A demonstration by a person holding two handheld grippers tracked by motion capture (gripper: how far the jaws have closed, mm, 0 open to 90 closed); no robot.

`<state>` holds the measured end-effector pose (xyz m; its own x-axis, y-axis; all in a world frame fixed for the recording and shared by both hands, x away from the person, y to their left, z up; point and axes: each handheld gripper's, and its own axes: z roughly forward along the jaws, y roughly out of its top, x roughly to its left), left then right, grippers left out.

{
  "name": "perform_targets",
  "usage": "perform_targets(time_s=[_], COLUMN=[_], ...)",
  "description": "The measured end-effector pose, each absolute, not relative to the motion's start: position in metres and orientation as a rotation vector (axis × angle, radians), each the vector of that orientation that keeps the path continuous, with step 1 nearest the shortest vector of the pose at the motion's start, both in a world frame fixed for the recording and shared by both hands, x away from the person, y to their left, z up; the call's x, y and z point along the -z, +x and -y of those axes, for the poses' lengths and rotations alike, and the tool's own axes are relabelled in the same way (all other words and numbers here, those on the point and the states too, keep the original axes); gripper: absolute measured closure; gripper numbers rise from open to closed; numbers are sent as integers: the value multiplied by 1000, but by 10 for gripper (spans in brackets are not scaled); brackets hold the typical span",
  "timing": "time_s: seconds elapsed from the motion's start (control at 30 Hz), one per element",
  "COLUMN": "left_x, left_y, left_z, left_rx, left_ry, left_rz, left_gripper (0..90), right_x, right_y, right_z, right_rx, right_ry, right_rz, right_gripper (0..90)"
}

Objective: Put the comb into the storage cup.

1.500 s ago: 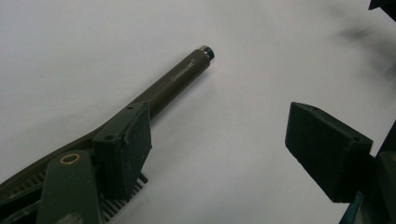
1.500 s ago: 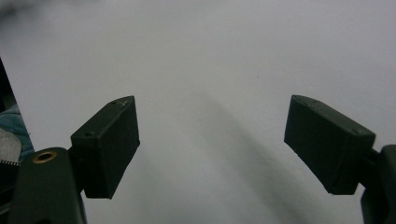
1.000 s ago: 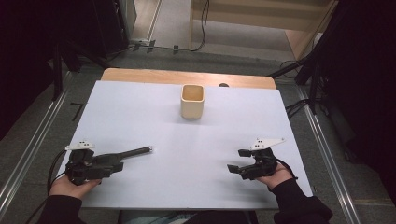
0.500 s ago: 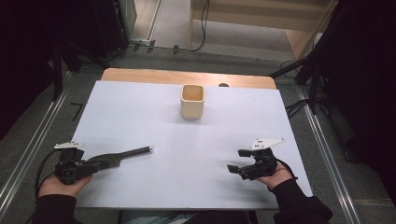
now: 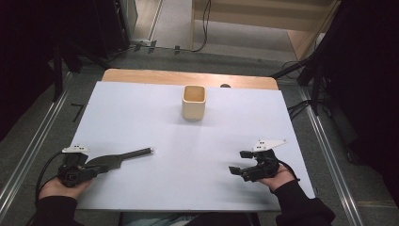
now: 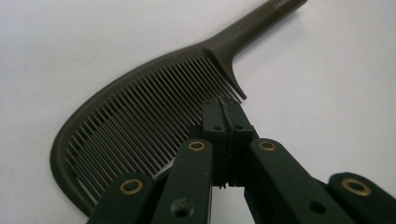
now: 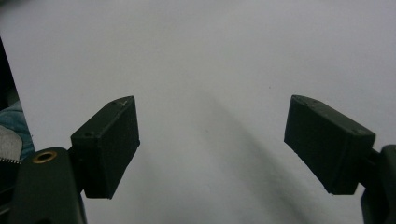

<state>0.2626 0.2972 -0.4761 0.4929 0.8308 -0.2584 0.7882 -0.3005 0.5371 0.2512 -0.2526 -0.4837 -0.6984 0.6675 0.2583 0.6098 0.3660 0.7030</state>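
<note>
**Left gripper clenched beside the comb, right gripper spread open**

From my seat at the remote end, I see the dark brown plastic tail comb (image 5: 123,157) lying flat on the white-topped table (image 5: 155,117), near its front left part. Its rounded toothed head is at the left and its thin handle runs away to the right and slightly toward the far side.

My left gripper (image 5: 96,164) sits low at the head end of the comb, held in the left hand (image 5: 61,186) at the table's front left corner. In the left gripper view (image 6: 227,114) the two black jaws are pressed flat together, having just been closing, and their joined tips sit against the tooth side of the comb (image 6: 140,121), close to where the teeth end and the handle begins. The comb's curved spine arcs off to the left of the jaws and the handle heads to the upper right. I cannot tell whether any teeth are pinched between the jaws; they look shut on themselves with the comb just beside them.

My right gripper (image 5: 240,162) rests at the front right of the table, well apart from the comb. In the right gripper view (image 7: 212,144) its jaws stand wide apart over bare white table.

A pale wooden square cup (image 5: 194,102) stands upright toward the far side.
</note>
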Motion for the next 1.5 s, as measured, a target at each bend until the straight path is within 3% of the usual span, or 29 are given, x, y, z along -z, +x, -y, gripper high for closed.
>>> perform_targets(time_s=[1.5], left_x=[485], left_y=[288], left_z=[-309], left_rx=[-119], left_ry=[2065], left_rz=[-1392], left_gripper=[899], right_x=[486], right_y=[252], right_z=[252], right_rx=[-1242], right_ry=[1190], right_rz=[-2550], right_gripper=[163])
